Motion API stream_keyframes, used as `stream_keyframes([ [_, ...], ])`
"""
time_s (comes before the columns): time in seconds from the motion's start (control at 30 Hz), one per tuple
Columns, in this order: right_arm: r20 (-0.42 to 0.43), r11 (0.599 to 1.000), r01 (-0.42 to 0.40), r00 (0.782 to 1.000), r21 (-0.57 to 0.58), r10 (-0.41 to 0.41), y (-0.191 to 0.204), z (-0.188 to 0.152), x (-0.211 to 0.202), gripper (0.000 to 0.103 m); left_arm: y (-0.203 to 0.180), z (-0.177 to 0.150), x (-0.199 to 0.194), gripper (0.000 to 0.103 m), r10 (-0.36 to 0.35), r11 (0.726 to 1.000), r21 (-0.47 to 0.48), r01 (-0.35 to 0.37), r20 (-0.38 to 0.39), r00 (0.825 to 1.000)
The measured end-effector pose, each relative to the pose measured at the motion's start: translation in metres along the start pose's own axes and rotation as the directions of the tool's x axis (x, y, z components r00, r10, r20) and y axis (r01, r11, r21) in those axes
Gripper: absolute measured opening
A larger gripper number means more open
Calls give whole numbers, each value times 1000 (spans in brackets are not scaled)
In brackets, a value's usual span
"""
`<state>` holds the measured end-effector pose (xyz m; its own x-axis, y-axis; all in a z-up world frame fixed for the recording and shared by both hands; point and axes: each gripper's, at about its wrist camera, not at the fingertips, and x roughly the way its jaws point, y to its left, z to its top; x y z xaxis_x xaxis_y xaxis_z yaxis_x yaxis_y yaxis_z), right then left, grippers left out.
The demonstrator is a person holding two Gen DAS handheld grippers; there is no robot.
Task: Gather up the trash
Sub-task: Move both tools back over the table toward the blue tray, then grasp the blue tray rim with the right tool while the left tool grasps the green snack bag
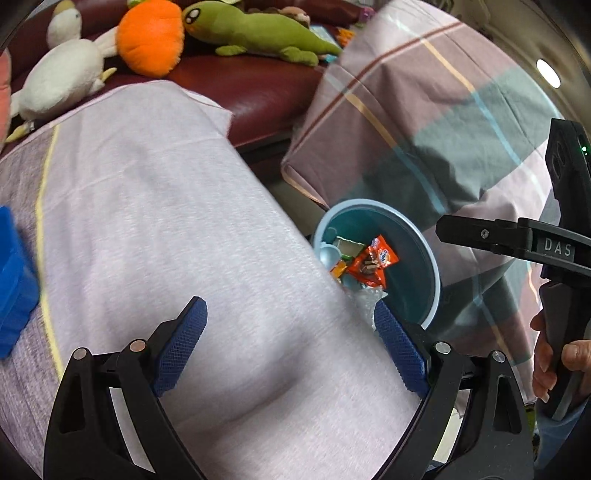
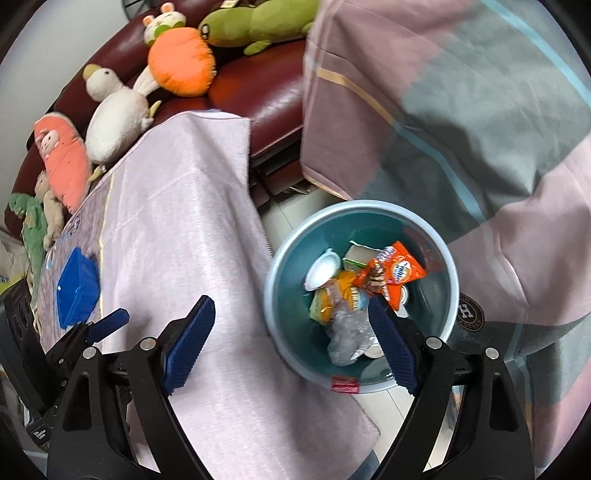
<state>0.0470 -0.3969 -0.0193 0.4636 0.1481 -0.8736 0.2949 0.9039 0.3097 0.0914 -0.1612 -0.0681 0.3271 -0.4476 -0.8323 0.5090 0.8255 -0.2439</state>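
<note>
A round blue trash bin (image 2: 284, 258) stands on the floor beside the cloth-covered table (image 2: 192, 229). It holds an orange snack wrapper (image 2: 400, 271), a white lid (image 2: 323, 271), a crumpled clear plastic bag (image 2: 349, 332) and other packets. In the left wrist view the bin (image 1: 424, 236) shows past the table edge with the orange wrapper (image 1: 373, 262) inside. My left gripper (image 1: 291, 328) is open and empty above the cloth. My right gripper (image 2: 291, 328) is open and empty, its right finger over the bin. The right gripper's body (image 1: 517, 236) shows in the left wrist view.
A blue plastic box (image 2: 77, 291) lies on the table at the left. A dark red sofa (image 2: 273, 96) behind carries plush toys: an orange carrot (image 2: 181, 62), a white duck (image 2: 114, 118), a green one (image 2: 258, 26). A plaid blanket (image 2: 461, 110) hangs at the right.
</note>
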Motion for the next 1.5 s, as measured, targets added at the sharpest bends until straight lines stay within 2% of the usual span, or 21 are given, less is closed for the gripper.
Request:
stream_keyframes([
  [0.37,-34,986,-46,999,-161,41,104,-4,6,82,77,-30,-58,93,56,990,-136,-45,76,996],
  [0.63,-81,956,-81,995,-282,60,190,-15,22,82,141,-56,-100,94,117,967,-241,-86,120,986],
  [0.8,-116,935,-107,991,-339,71,240,-20,34,82,180,-75,-125,98,165,947,-298,-117,140,976],
  [0.97,-156,912,-142,984,-385,88,284,-19,53,82,227,-92,-148,98,212,916,-374,-144,148,966],
  [1.1,-175,890,-163,980,-425,96,316,-14,71,82,266,-105,-161,98,262,878,-444,-178,137,955],
  [1.23,-202,873,-179,975,-453,95,342,-8,97,82,303,-110,-165,98,293,836,-512,-197,115,949],
  [1.4,-213,854,-176,974,-489,78,362,-2,126,82,336,-110,-165,98,319,801,-558,-216,93,943],
  [1.5,-220,847,-173,973,-503,68,367,2,140,69,351,-107,-162,98,326,788,-574,-222,82,942],
])
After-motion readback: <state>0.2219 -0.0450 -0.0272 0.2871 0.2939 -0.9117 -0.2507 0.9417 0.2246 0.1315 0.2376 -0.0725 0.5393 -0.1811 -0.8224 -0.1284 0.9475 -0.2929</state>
